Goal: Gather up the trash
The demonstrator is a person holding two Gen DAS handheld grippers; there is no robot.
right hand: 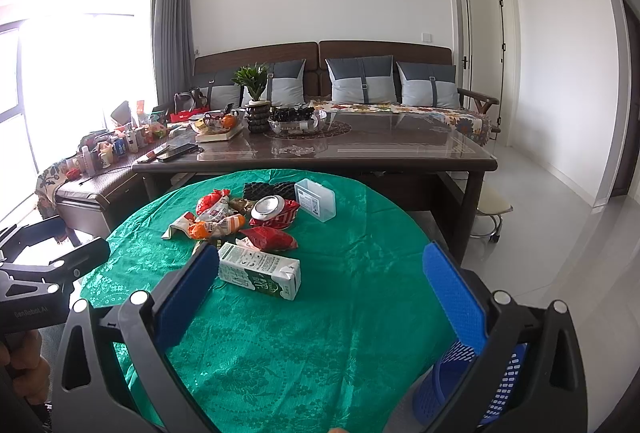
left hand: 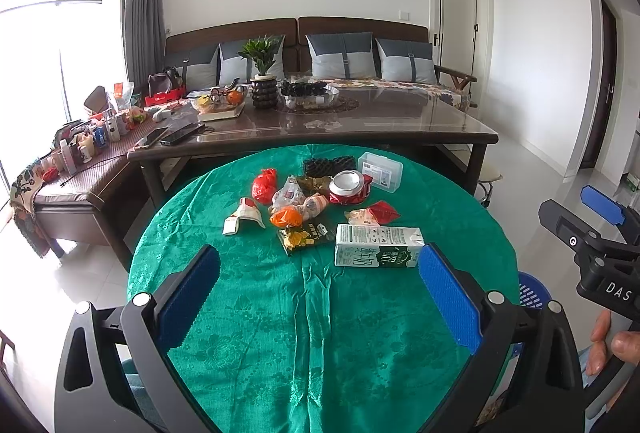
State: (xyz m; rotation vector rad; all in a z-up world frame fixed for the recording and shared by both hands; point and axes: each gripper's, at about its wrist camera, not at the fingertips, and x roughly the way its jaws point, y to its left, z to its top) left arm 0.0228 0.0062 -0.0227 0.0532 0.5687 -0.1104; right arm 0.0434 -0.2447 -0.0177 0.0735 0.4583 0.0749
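Note:
Trash lies on a round table with a green cloth [left hand: 312, 333]: a white and green milk carton [left hand: 376, 247] on its side, a crushed red can [left hand: 350, 187], red bags [left hand: 265, 185], an orange wrapper [left hand: 286, 217], a clear plastic box [left hand: 380, 169]. My left gripper [left hand: 318, 297] is open and empty above the near cloth. My right gripper [right hand: 320, 297] is open and empty; the carton [right hand: 260, 271] lies by its left finger. The right gripper also shows at the right edge of the left wrist view [left hand: 600, 229].
A blue perforated waste basket [right hand: 472, 389] stands on the floor at the table's right. Behind the table stand a dark glass-topped coffee table [left hand: 400, 121] with bowls and a plant, a cluttered bench [left hand: 80, 169] at left and a sofa.

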